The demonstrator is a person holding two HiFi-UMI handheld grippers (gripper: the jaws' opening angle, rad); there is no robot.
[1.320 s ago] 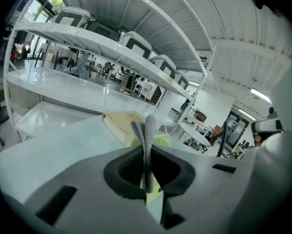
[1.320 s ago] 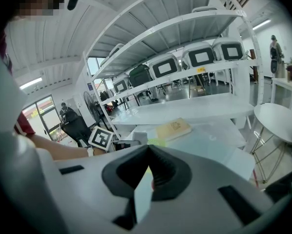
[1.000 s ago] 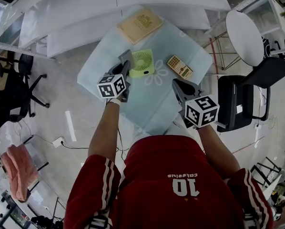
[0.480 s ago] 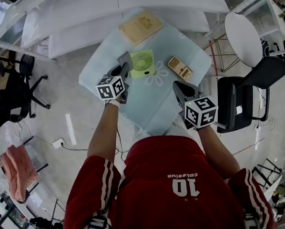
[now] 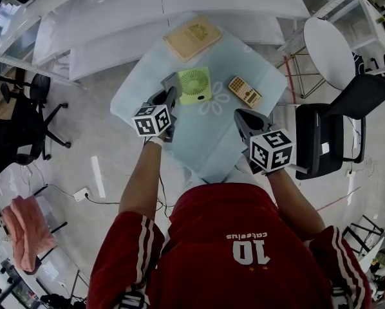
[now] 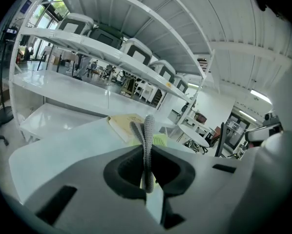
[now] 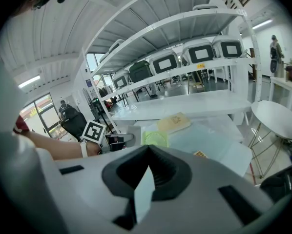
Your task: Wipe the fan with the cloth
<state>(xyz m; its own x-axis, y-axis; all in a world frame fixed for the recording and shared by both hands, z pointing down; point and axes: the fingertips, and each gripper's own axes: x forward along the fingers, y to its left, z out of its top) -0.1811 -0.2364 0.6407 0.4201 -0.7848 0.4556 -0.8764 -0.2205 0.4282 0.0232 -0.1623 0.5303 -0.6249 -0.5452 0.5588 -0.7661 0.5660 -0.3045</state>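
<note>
A small lime-green fan [image 5: 194, 85] stands on the pale blue glass table [image 5: 212, 140]. It also shows past the jaws in the left gripper view [image 6: 160, 140] and in the right gripper view [image 7: 155, 138]. My left gripper [image 5: 168, 97] is shut on a grey cloth [image 5: 170, 82], just left of the fan. The cloth [image 6: 148, 145] stands pinched upright between the jaws. My right gripper [image 5: 243, 116] hovers over the table's near right part, apart from the fan. Its jaws [image 7: 148, 151] are shut with nothing in them.
A tan book [image 5: 192, 37] lies at the table's far side and a calculator [image 5: 244, 91] lies right of the fan. A black chair [image 5: 328, 137] and a round white side table [image 5: 331, 44] stand to the right. White shelving [image 5: 147, 11] runs behind the table.
The head camera has drifted slightly. Neither gripper has visibly moved relative to the fan, and the cloth stays held.
</note>
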